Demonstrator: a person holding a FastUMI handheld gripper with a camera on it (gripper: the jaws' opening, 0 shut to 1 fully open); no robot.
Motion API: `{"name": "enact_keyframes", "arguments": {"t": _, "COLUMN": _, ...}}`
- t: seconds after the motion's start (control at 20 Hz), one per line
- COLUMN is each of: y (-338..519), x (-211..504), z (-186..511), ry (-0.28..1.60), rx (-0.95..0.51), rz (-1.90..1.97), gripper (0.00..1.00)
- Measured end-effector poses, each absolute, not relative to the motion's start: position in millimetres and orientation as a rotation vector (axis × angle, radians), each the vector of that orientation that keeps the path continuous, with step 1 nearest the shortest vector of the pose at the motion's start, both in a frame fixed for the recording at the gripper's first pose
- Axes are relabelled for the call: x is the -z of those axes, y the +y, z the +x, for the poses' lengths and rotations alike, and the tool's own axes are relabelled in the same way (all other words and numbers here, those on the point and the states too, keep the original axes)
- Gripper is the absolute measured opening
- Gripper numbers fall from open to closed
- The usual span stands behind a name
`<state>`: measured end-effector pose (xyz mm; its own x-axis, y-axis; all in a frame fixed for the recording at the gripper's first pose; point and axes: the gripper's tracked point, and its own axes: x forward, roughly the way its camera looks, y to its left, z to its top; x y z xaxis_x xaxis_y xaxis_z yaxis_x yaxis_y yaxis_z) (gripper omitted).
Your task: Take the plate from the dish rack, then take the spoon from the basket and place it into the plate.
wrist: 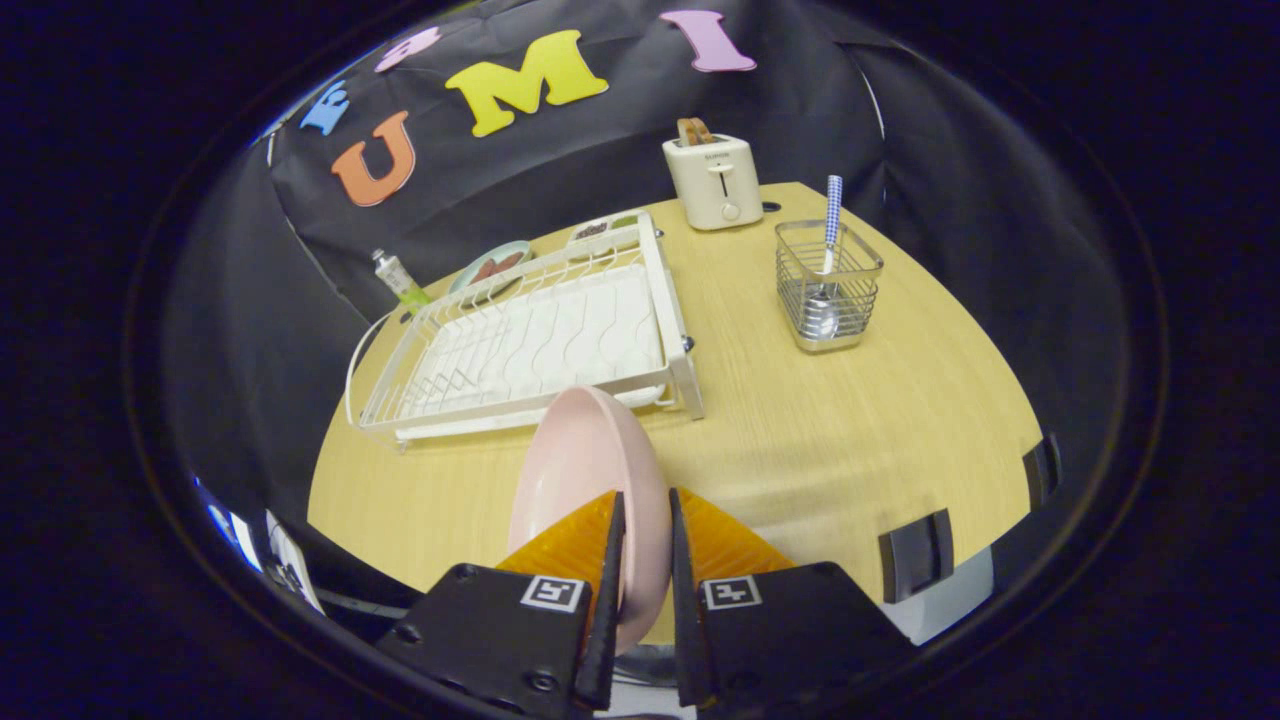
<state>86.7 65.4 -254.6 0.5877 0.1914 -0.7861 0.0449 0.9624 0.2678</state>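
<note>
Now my tool [640, 540] is clamped on the round pale pink plate [585, 480], held on edge above the desk [800, 430].

Both orange fingers [575, 535] press the plate's rim, plate upright ahead of them, the white wire dish rack [530, 340] just beyond it. The metal spoon with the blue checked handle [828, 250] stands bowl-down in the wire mesh basket [830, 290], beyond and to the right. I'd judge the plate must go down flat first. The cream toaster's [712, 180] small lettering is too tiny to read.

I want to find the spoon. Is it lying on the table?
No, the spoon stands upright in the wire basket, beyond the gripper holding the pink plate.
</note>
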Motion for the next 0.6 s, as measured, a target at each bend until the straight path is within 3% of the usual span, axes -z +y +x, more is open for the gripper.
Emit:
{"name": "enact_keyframes", "arguments": {"t": 0.2, "y": 55.3, "x": 261.4, "z": 90.7, "ry": 0.927, "rx": -0.087, "rz": 0.294, "gripper": 0.33}}
{"name": "enact_keyframes", "arguments": {"t": 0.3, "y": 46.4, "x": 256.8, "z": 96.1, "ry": 0.887, "rx": -0.081, "rz": 0.302, "gripper": 0.41}}
{"name": "enact_keyframes", "arguments": {"t": 0.4, "y": 37.6, "x": 250.4, "z": 101.1, "ry": 0.843, "rx": -0.083, "rz": 0.282, "gripper": 0.53}}
{"name": "enact_keyframes", "arguments": {"t": 0.55, "y": 22.9, "x": 237.1, "z": 111.7, "ry": 0.748, "rx": -0.084, "rz": 0.175, "gripper": 0.85}}
{"name": "enact_keyframes", "arguments": {"t": 0.6, "y": 15.2, "x": 233.3, "z": 116.8, "ry": 0.712, "rx": -0.067, "rz": 0.138, "gripper": 0.88}}
